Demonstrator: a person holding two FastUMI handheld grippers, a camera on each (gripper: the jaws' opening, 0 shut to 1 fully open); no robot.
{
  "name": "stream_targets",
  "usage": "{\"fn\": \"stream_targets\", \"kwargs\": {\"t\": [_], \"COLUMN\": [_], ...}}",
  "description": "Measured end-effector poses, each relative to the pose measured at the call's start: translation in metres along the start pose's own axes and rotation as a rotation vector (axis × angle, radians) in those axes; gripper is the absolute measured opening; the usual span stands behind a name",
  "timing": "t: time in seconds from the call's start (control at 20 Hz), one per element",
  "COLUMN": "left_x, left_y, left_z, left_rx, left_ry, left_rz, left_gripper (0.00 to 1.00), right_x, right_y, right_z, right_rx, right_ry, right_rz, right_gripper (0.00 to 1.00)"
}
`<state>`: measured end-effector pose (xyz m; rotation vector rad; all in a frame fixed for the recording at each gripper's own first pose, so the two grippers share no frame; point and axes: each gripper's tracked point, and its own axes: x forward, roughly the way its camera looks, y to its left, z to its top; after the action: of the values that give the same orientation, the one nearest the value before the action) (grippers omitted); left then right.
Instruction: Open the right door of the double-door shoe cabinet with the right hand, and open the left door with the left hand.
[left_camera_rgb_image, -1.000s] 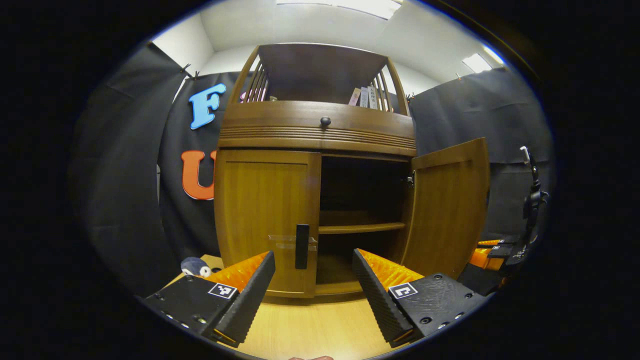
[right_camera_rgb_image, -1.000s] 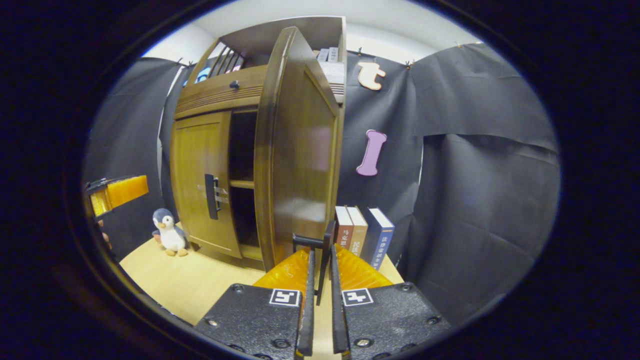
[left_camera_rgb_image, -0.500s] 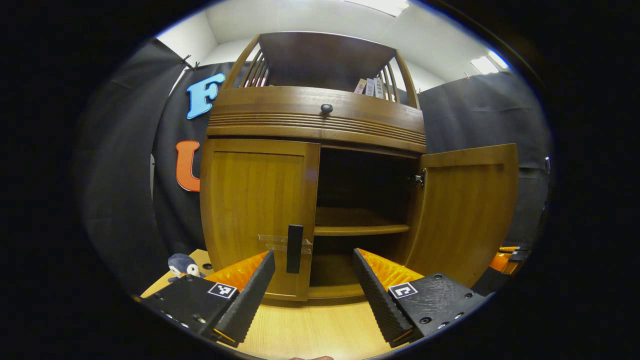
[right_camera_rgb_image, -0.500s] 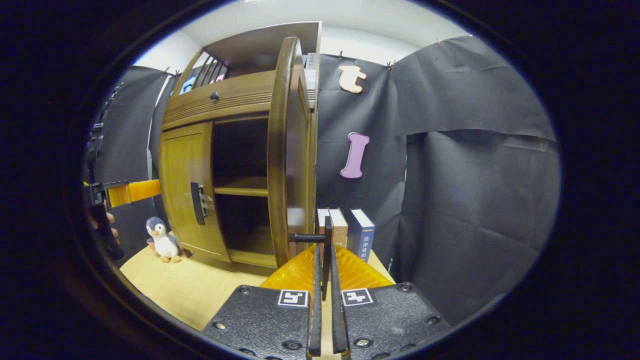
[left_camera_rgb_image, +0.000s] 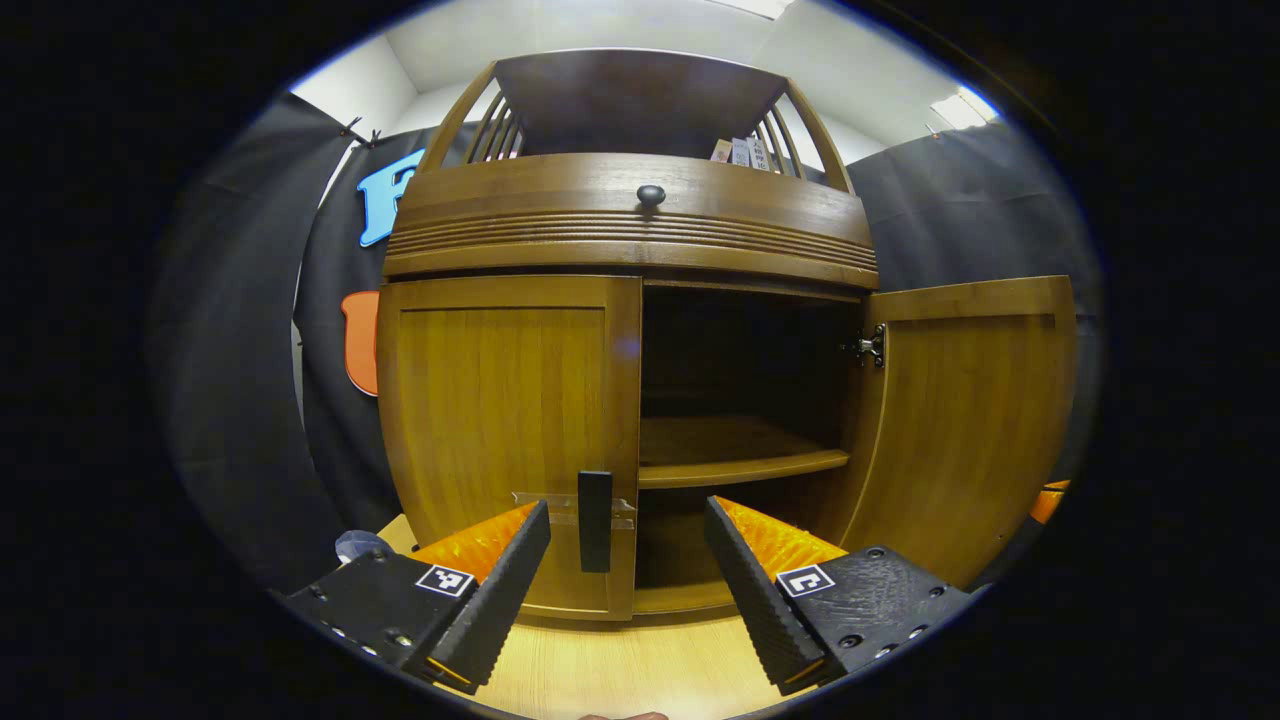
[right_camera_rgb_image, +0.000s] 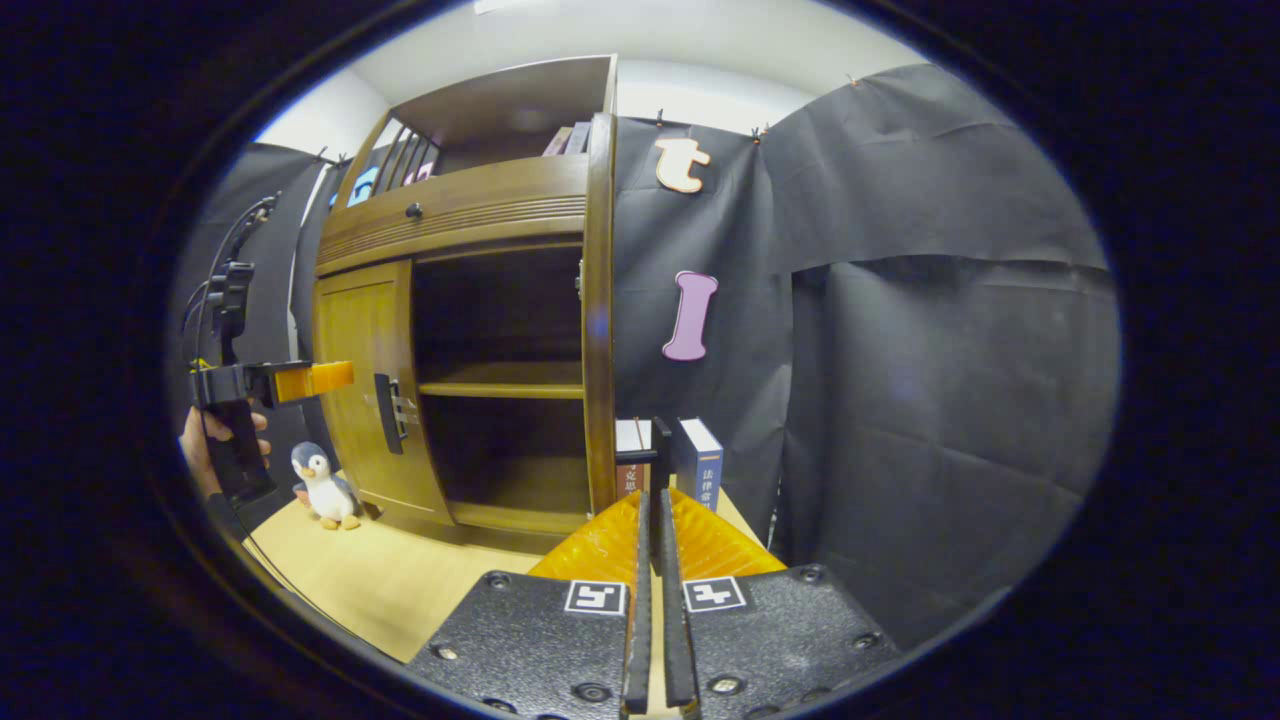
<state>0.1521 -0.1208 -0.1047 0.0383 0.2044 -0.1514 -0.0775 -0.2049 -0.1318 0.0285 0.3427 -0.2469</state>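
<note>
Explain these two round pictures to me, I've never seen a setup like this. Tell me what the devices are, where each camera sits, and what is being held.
There is no robot arm here: a person holds a two-finger claw in each hand, and a fisheye camera rides on each claw.

The left gripper view looks straight at the brown wooden shoe cabinet. The left claw is open, its fingers on either side of the black bar handle of the closed left door, not yet gripping it.

The right gripper view looks along the edge of the opened right door. The right claw is shut on that door's black handle.

On the pale wooden table stand a small plush penguin and some upright books.
</note>
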Motion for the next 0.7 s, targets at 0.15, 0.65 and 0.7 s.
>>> {"fn": "stream_targets", "kwargs": {"t": [0.15, 0.65, 0.7], "left_x": [0.016, 0.095, 0.1], "left_y": [0.009, 0.026, 0.029], "left_z": [-0.004, -0.036, -0.043], "left_rx": [-0.002, 0.0, -0.002], "left_ry": [0.011, 0.083, 0.11], "left_rz": [0.02, 0.043, 0.058], "left_gripper": [0.94, 0.94, 0.93], "right_x": [-0.007, -0.028, -0.028], "right_y": [-0.014, -0.055, -0.057], "right_z": [0.001, 0.006, 0.004], "right_rx": [-0.019, 0.021, 0.02], "right_ry": [-0.01, -0.015, -0.01], "right_rz": [-0.041, -0.177, -0.186], "right_gripper": [0.08, 0.14, 0.21]}}
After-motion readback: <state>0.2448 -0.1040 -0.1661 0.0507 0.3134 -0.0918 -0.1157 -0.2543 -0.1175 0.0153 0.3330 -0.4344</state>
